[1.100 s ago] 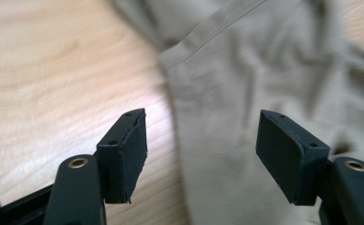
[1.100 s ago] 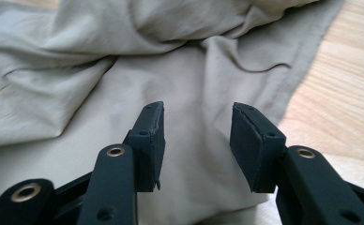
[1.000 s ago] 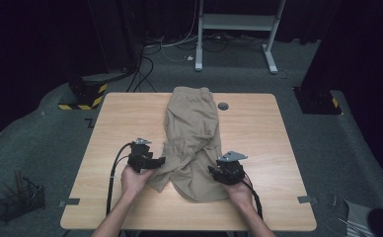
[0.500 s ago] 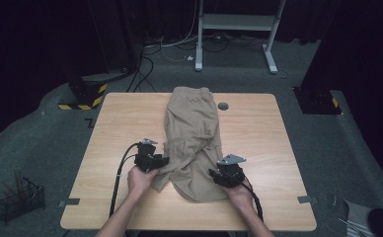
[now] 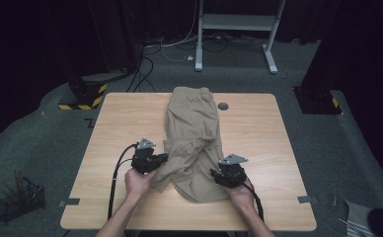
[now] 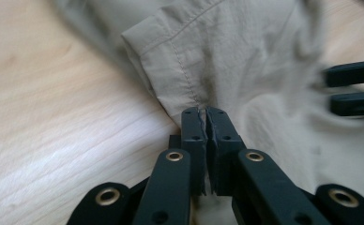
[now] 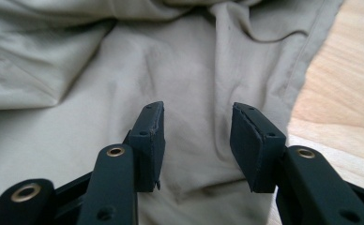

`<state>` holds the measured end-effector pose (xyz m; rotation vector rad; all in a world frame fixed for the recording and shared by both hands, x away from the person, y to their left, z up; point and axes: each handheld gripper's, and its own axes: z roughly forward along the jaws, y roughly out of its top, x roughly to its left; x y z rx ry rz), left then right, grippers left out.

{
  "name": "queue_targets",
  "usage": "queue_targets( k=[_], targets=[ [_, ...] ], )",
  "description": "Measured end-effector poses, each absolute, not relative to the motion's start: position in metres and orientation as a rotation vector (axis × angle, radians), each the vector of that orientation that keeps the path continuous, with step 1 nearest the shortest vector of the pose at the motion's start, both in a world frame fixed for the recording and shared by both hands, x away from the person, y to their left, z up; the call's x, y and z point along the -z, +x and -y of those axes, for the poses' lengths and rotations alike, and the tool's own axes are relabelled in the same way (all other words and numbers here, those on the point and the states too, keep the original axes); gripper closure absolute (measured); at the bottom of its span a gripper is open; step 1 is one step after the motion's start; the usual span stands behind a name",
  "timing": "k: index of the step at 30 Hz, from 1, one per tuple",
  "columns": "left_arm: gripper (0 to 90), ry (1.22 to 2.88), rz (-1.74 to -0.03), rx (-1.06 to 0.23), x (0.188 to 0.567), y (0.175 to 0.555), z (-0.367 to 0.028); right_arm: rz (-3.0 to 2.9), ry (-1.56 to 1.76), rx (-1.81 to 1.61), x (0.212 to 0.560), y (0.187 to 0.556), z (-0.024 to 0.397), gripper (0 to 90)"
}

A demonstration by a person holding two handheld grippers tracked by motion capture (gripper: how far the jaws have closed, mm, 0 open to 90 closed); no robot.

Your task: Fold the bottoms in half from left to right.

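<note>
Trousers (image 5: 194, 143) hem sits pinched in the just-clenched left gripper (image 6: 206, 117) jaws; right gripper (image 7: 196, 140) jaws hover released above the cloth.

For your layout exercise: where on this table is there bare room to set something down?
Bare wood lies on the table left of the trousers, and on the right between the trousers and the table's right edge, past the small round grommet. The near middle is crowded: left gripper, right gripper, bunched cloth.

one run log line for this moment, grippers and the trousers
left gripper: just closed, shut on hem of trousers | right gripper: open over trousers, near edge | table: trousers lie lengthwise
</note>
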<state>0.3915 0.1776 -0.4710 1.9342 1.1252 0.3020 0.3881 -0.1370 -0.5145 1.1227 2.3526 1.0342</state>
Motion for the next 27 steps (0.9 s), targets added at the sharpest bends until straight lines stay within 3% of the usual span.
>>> queue_targets(
  k=[5,11,16,27],
  targets=[
    [86.7,1.970,-0.996,-0.244,0.465,0.374,-0.161,-2.334,1.093,-1.071,0.503,0.377,0.142,54.2],
    [86.6,2.141,-0.902,-0.224,0.492,0.366,-0.121,-2.386,1.095,-1.023,0.512,0.374,0.143,53.8],
    [86.7,2.159,-0.949,-0.215,0.512,0.377,-0.117,-2.382,1.108,-1.002,0.520,0.378,0.141,54.6],
    [86.6,2.098,-1.057,-0.284,0.509,0.407,-0.132,-2.333,1.129,-0.998,0.522,0.423,0.117,53.0]
  ],
)
